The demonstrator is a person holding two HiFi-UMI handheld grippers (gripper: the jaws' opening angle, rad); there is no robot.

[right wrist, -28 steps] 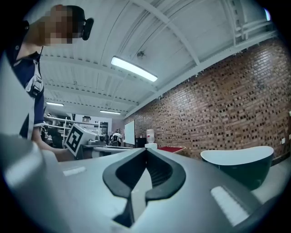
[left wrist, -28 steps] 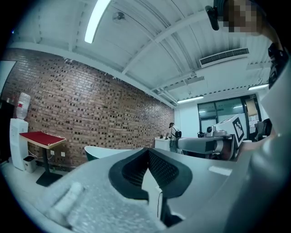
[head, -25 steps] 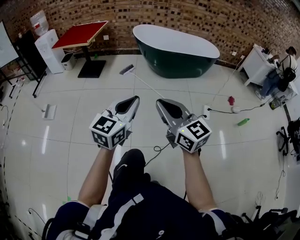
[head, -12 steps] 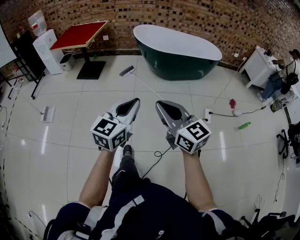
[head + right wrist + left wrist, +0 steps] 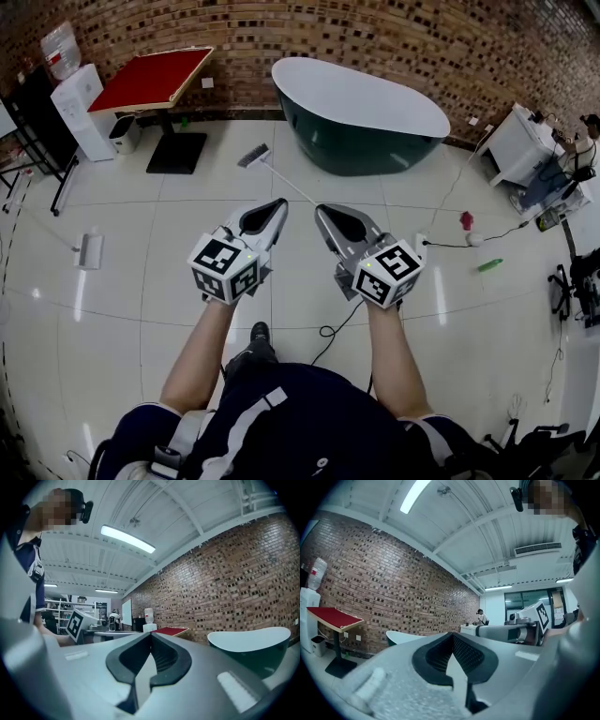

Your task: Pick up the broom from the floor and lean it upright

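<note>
broom (image 5: 261, 158) lies flat on the floor (image 5: 141, 244).

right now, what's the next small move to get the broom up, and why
Probably step closer to the thin-handled grey broom, lying flat on the white tiled floor beyond both grippers; the left gripper and right gripper are shut, empty and short of it.

Bathtub (image 5: 361, 117), dark green outside, white inside, before the brick wall (image 5: 394, 37). Table (image 5: 150, 80), red top, black base. Water dispenser (image 5: 73, 111), white (bottle on top). On the tiled floor (image 5: 141, 309): green bottle (image 5: 488, 265), black cable (image 5: 330, 332).
</note>
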